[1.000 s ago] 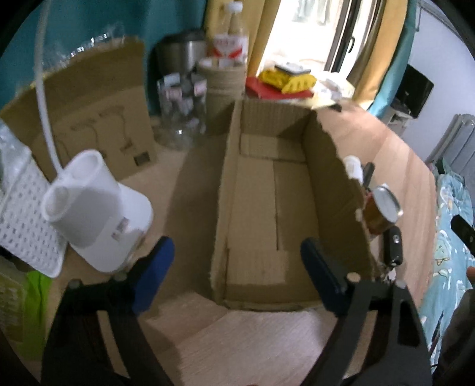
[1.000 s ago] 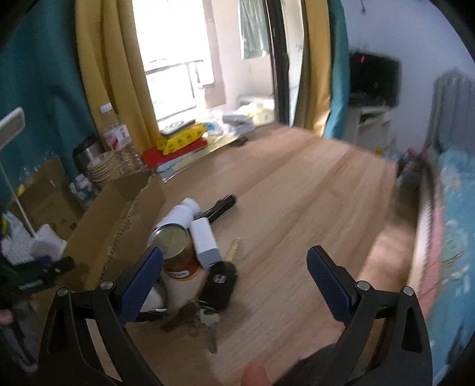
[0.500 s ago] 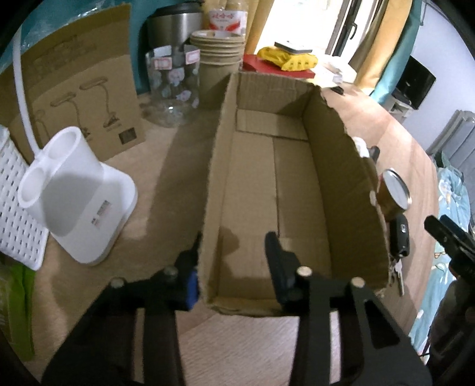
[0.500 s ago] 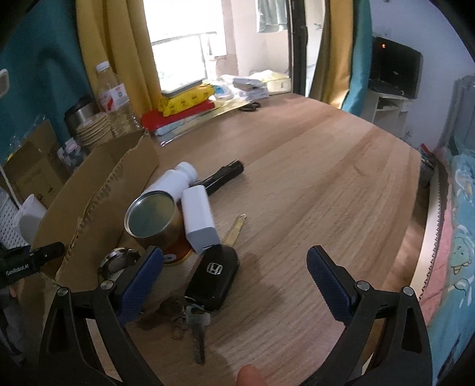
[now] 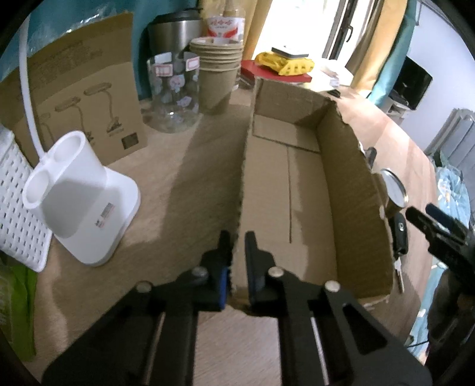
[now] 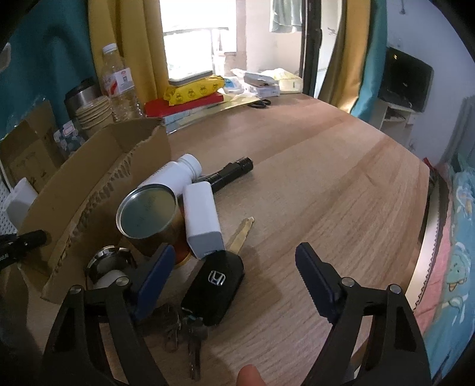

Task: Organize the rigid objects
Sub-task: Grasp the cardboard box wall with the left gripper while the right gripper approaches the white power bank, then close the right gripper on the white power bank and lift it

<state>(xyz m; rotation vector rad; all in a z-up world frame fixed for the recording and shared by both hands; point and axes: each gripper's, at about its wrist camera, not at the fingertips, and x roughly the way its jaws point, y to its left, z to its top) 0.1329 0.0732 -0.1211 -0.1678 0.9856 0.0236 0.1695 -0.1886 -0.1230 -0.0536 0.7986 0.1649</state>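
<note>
While my left gripper point(image 5: 237, 240) clamps the cardboard box point(image 5: 353, 190) wall, my right gripper point(image 6: 231, 267), jaws apart and just narrowing, hovers over the car key point(image 6: 213, 285); can point(image 6: 148, 213) at ten o'clock.

black hand-held gripper point(image 6: 231, 267), blue ridged pads point(image 6: 311, 274), silver screws

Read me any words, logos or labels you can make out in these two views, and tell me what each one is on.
Honda "H" emblem, no lettering: on the black car key fob.
Red print on the water bottle label: too blurred to read.
Sticker on the white holder: too small to read.
Print on the cardboard sheet: unreadable.
Labels on the glass jar: appear blank.
Yellow packet: unreadable print.
</note>
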